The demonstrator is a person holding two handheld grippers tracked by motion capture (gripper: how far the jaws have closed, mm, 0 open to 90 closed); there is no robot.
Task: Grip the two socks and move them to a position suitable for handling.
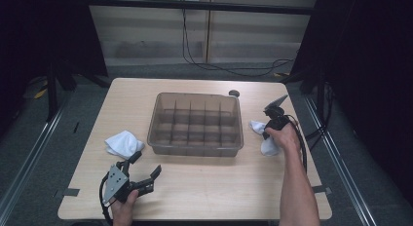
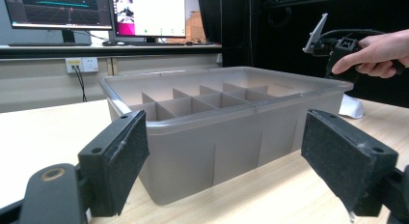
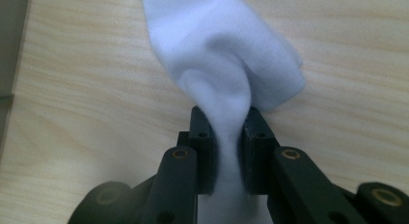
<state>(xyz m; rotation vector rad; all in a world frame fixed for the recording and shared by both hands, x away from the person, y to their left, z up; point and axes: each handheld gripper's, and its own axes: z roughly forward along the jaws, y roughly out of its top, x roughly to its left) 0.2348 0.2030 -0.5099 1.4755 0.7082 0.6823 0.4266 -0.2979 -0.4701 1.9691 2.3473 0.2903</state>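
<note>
Your right gripper (image 3: pixel 226 151) is clenched on the white sock (image 3: pixel 226 55) near the worktop's (image 1: pixel 204 187) right edge; the left gripper (image 2: pixel 226 171) is released. The bunched pinch may slip when lifted toward the divided bin (image 1: pixel 195 121).

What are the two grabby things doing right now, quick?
Left hand-held gripper: open, holding nothing, near the divided bin.
Right hand-held gripper: closed on a white sock lying on the table.
</note>
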